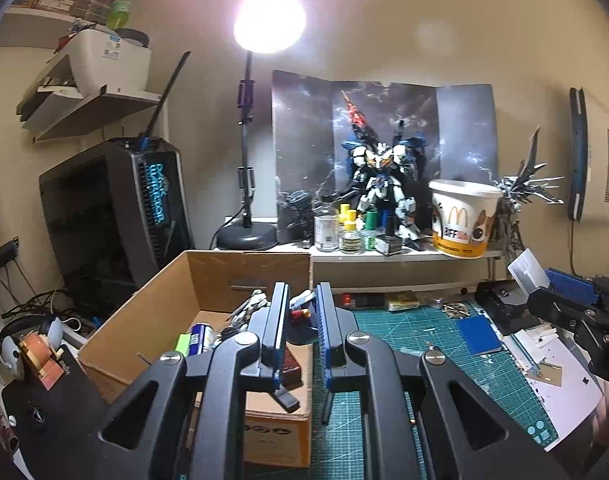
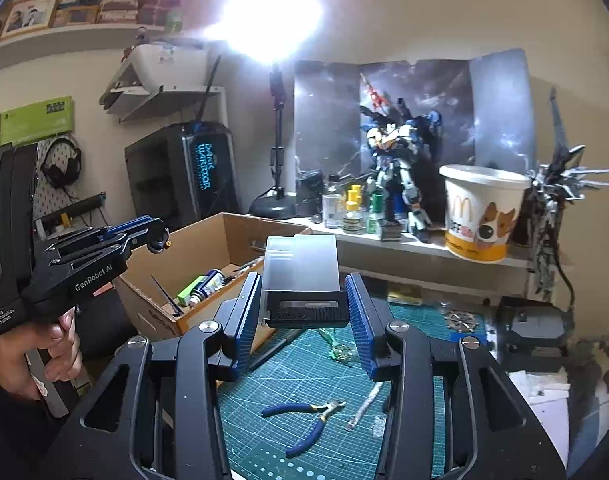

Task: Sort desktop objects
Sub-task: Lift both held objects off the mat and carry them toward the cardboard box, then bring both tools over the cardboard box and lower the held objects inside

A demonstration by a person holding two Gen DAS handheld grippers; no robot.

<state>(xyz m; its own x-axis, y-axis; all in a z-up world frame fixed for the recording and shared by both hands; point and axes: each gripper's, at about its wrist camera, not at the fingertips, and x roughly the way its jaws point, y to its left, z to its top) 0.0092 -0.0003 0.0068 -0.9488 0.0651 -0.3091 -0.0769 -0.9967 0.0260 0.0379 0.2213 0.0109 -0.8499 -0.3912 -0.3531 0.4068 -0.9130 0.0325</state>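
My right gripper (image 2: 304, 304) clamps a clear-lidded case (image 2: 302, 280) by its dark base, raised above the green mat (image 2: 304, 432), right of the cardboard box (image 2: 208, 248). It looks light, rigid and slick; the ribbed base seems the safest hold. My left gripper (image 1: 300, 308) is narrow, apparently empty.

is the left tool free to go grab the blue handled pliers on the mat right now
Probably yes. The left tool holds nothing and hangs over the cardboard box. The blue-handled pliers lie bare on the cutting mat, though the right tool, shut on a clear case, hovers just above them.
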